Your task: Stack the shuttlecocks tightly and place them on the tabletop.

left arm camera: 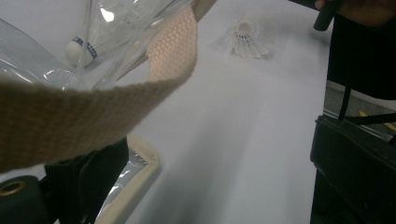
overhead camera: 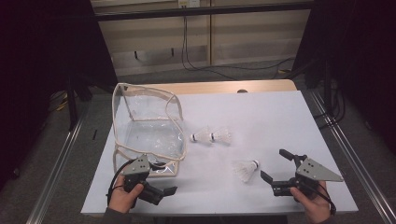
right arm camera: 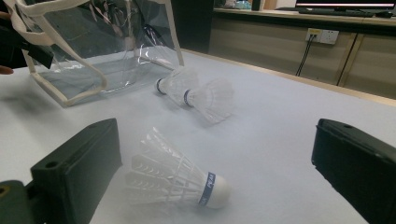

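Up close, right tool wide w/ shuttlecock between jaws; left tool holds bag strap.

A white desk with a wooden far edge stands on a grey floor. Black cables hang down the pale far wall, where a wall socket sits.
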`<state>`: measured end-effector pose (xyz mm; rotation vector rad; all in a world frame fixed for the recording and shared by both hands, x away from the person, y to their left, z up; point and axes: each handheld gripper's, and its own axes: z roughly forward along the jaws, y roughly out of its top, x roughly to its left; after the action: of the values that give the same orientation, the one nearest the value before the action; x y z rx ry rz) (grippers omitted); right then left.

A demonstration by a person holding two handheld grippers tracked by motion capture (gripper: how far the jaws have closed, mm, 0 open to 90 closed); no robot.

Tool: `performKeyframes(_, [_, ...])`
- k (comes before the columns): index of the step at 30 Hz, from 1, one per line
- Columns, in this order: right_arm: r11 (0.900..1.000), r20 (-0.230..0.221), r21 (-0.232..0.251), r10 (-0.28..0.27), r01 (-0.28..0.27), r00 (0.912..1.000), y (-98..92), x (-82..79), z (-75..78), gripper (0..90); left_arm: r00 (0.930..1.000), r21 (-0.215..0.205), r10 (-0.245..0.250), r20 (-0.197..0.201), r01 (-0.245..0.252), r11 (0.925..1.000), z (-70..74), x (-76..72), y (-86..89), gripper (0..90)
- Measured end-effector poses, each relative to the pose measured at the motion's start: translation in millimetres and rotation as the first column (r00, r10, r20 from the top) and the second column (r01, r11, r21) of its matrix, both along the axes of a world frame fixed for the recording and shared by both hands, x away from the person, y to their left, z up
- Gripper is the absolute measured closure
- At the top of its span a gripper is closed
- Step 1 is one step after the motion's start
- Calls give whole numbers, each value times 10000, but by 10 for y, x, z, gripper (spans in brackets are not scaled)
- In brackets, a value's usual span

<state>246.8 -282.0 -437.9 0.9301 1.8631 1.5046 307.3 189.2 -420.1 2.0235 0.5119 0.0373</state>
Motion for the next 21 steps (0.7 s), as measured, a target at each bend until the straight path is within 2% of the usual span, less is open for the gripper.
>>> performKeyframes(21, [10000,-100,42,-24,25,9999,0,26,-5,8,9999,-72,140,26,-140,9999,-7,17,186,74])
